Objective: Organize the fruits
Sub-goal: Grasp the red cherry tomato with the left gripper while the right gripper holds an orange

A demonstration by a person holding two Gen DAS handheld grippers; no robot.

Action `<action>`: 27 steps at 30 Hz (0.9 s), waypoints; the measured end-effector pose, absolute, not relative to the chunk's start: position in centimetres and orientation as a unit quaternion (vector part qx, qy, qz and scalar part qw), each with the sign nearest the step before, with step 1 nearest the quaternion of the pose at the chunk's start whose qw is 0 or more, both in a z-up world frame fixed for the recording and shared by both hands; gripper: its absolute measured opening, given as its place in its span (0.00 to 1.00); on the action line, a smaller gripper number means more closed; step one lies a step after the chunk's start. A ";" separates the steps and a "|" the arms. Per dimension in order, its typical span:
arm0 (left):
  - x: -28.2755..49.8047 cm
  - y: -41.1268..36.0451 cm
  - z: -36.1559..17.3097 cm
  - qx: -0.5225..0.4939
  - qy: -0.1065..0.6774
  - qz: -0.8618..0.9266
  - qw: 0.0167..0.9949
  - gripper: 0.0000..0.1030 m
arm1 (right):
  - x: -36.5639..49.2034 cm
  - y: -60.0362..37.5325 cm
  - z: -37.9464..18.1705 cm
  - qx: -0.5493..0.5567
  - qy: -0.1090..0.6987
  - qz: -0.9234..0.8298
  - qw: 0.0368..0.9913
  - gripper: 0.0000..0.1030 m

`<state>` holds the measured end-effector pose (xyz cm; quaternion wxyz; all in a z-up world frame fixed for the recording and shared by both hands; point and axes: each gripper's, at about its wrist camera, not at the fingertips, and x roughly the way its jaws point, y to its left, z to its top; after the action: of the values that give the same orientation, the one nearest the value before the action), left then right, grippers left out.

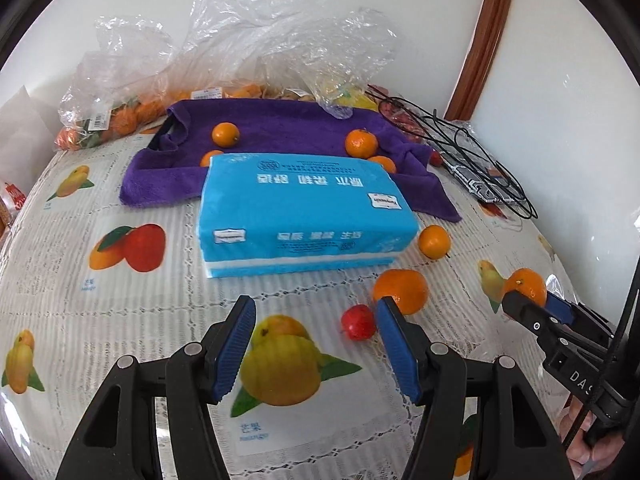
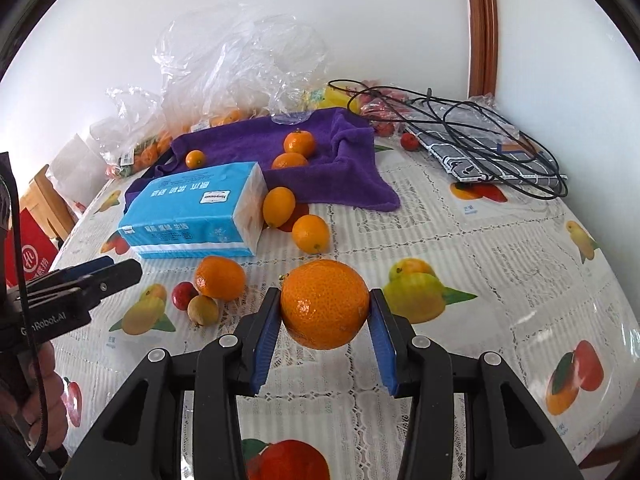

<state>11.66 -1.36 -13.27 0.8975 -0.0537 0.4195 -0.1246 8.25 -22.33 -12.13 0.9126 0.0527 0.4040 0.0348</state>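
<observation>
My right gripper point(image 2: 325, 304) is shut on a large mandarin point(image 2: 324, 320), held just above the fruit-print tablecloth point(image 2: 460, 240); it also shows as the right gripper point(image 1: 528, 304) at the far right of the left wrist view. My left gripper point(image 1: 316, 308) stands open over the cloth with nothing between its pads. Just past its right finger lie a small red fruit point(image 1: 358, 322) and a mandarin point(image 1: 402, 290). A purple towel point(image 1: 280, 132) at the back carries several oranges, one being point(image 1: 361, 143). Two oval oranges point(image 2: 311, 233) lie beside the blue tissue pack point(image 2: 192, 216).
Clear plastic bags point(image 1: 248, 40) with more fruit stand against the wall behind the towel. A black cable point(image 2: 480, 120) and a patterned pouch point(image 2: 492, 152) lie at the back right. A wooden door frame point(image 2: 482, 28) rises there. The table edge curves off at the right.
</observation>
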 end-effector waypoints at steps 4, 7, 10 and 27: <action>12.0 -2.5 -13.8 -0.052 0.426 -0.136 0.893 0.55 | 7.9 -22.9 -12.4 0.052 0.402 0.029 0.914 0.42; 12.4 -3.2 -14.4 -0.046 0.434 -0.139 0.889 0.49 | 7.9 -23.3 -12.8 0.055 0.405 0.028 0.912 0.42; 12.7 -3.6 -15.1 -0.045 0.446 -0.142 0.882 0.43 | 8.1 -23.3 -13.1 0.056 0.409 0.029 0.911 0.42; 12.9 -3.2 -16.4 -0.028 0.450 -0.133 0.882 0.24 | 9.2 -21.6 -14.8 0.048 0.426 0.049 0.902 0.42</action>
<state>12.93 -3.19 -16.38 0.8824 -0.0279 0.4503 -0.1333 9.20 -21.64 -14.81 0.9022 0.0482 0.4258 0.0491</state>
